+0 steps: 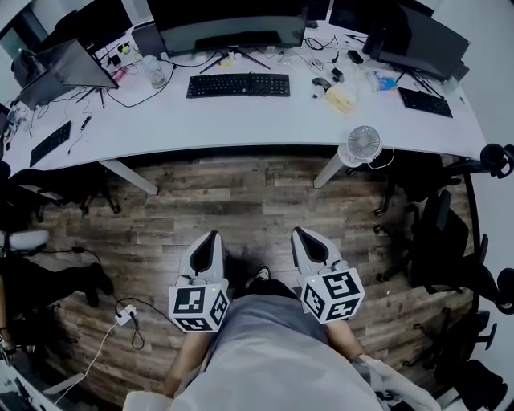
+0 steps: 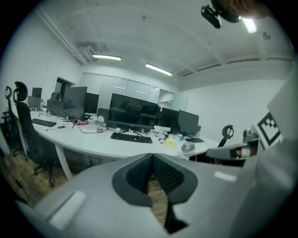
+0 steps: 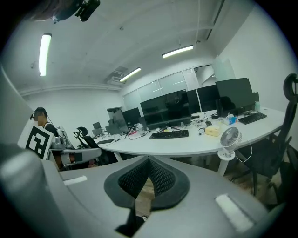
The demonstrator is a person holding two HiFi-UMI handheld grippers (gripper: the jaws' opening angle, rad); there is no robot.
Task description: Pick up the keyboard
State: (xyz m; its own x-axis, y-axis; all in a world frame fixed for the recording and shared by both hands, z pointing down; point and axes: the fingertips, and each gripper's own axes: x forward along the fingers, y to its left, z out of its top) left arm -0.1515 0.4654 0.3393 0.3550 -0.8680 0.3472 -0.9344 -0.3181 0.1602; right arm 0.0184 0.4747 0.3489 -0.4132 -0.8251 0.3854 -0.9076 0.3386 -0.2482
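Left gripper (image 1: 210, 238), right gripper (image 1: 302, 233), flat black keyboard (image 1: 238, 85)

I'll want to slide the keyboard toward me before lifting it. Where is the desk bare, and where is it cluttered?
Bare: the wide strip of desk between the keyboard and the front edge, running left toward the small keyboard. Crowded: cables under the monitor, and the mouse, yellow box and fan to its right.

The monitor (image 1: 233, 24) is cut off at the top edge; clutter (image 1: 333, 71) beside the keyboard (image 1: 238, 85) is too small to identify.
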